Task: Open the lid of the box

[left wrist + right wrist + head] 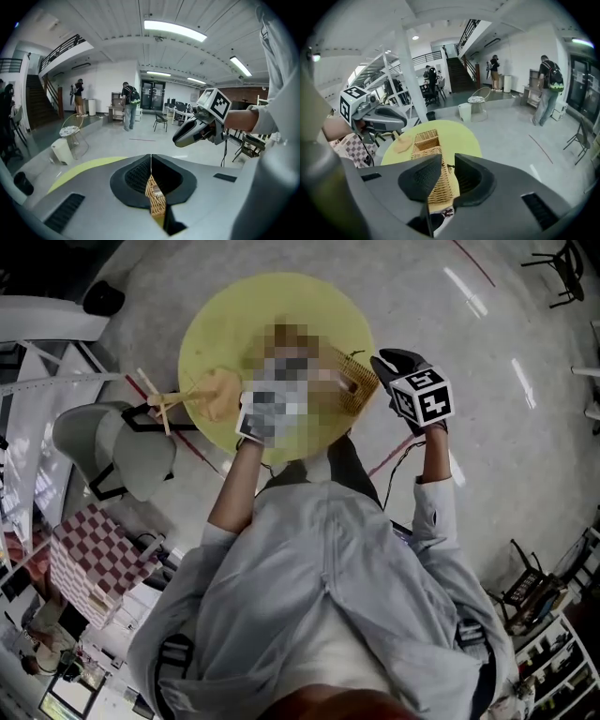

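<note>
A wicker box [427,139] lies on the round yellow table [465,137], with its far compartment open at the top and a flat woven part [439,185] running toward me. My right gripper [447,161] hovers over the near end, jaws open, nothing pressed between them. My left gripper [151,159] is shut on a strip of the box's wicker [155,197]; from the right gripper view its body [379,117] sits at the box's far left. In the head view the box [361,381] is partly under a mosaic patch, and the right gripper [382,362] is at its right end.
A flat wooden paddle [217,395] lies on the table [225,315] left of the box. A grey chair [112,442] and a checked cloth [89,559] stand to the left on the floor. People stand far off across the hall [127,105].
</note>
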A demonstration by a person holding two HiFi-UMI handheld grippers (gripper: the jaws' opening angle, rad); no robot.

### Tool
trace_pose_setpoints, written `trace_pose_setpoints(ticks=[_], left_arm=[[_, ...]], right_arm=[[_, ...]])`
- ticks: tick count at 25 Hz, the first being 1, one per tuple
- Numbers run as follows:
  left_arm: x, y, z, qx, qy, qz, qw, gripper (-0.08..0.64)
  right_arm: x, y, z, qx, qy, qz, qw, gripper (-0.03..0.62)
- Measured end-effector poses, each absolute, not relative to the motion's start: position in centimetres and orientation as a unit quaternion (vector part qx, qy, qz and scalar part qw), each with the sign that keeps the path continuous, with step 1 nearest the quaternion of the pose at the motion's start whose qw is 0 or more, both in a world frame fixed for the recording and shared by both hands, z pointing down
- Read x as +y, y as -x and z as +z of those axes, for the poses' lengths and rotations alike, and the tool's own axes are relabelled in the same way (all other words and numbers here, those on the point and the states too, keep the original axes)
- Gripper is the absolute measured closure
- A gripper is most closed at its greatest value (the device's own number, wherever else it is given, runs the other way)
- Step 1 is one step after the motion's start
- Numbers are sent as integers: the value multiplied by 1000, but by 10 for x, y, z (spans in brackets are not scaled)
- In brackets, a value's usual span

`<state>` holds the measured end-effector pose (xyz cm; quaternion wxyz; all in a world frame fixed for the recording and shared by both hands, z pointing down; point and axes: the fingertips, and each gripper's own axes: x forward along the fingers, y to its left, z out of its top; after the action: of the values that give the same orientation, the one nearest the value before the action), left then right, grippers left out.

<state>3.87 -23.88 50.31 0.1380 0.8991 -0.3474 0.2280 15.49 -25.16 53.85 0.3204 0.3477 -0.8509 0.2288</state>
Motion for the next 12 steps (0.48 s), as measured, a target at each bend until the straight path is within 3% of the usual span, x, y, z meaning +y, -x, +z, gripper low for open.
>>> trace_pose_setpoints(ticks=[12], left_arm=[[-264, -49, 558, -373, -864, 277, 193, 529]], right_arm=[[-281, -144, 637, -865, -177, 299, 361, 435]])
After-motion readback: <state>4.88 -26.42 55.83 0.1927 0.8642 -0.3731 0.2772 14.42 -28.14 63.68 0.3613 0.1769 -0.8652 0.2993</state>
